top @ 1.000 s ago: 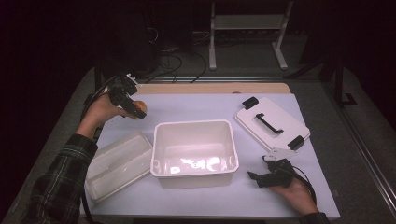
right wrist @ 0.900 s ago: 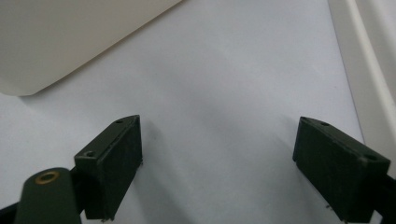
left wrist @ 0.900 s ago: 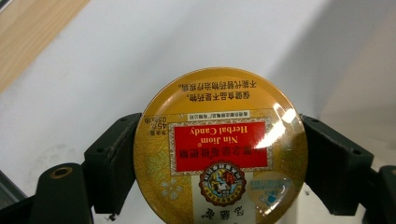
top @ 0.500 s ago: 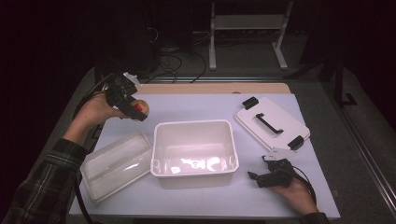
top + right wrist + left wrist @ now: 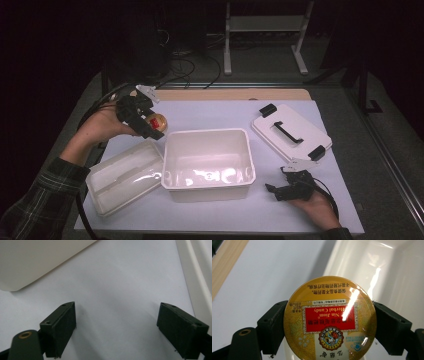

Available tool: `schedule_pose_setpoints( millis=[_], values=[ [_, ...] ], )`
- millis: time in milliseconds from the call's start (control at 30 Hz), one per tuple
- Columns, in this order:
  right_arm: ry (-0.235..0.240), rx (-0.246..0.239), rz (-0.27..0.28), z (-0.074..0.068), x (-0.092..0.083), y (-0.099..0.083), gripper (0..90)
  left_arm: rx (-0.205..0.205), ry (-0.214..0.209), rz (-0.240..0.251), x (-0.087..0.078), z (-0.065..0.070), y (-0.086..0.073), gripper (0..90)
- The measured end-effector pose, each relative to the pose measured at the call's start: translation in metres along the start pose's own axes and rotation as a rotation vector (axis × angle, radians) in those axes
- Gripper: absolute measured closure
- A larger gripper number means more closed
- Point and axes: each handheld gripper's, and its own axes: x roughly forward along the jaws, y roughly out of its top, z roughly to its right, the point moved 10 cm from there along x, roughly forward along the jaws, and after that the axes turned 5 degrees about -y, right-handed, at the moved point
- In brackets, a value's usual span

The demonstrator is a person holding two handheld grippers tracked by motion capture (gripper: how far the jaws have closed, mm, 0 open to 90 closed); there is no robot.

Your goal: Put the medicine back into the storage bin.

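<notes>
A round golden candy tin (image 5: 330, 319) with a red label sits between the jaws of my left gripper (image 5: 330, 325), which is shut on its rim. In the high view that gripper (image 5: 150, 126) holds the tin (image 5: 158, 122) in the air just left of the far left corner of the white tub (image 5: 208, 172). My right gripper (image 5: 280, 191) rests low on the table at the front right, near the tub's right corner. Its jaws (image 5: 117, 330) stand wide open over bare white table, with nothing between them.
A second, shallower white container (image 5: 125, 175) lies at the left front, touching the tub. A white lid with a black handle and clips (image 5: 290, 132) lies at the back right. A wooden strip (image 5: 230, 94) runs along the table's far edge.
My left hand has lifted the tin and carried it rightward toward the tub's far left corner. The right hand has stayed still.
</notes>
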Motion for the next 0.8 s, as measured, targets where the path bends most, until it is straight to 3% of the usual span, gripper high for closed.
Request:
schedule_pose_setpoints(
  millis=[233, 467, 800],
  values=[
    [0.000, 0.000, 0.000, 0.000, 0.000, 0.000, 15.0, 0.077, -0.050, -0.011, 0.012, 0.028, 0.011, 19.7],
    [0.000, 0.001, -0.001, 0.000, 0.000, 0.000, 15.0, 0.121, -0.073, -0.025, 0.028, 0.042, 0.016, 19.6],
    [0.001, 0.003, -0.002, 0.000, 0.000, 0.000, 14.9, 0.161, -0.112, -0.065, 0.063, 0.055, 0.014, 19.6]
  ],
)
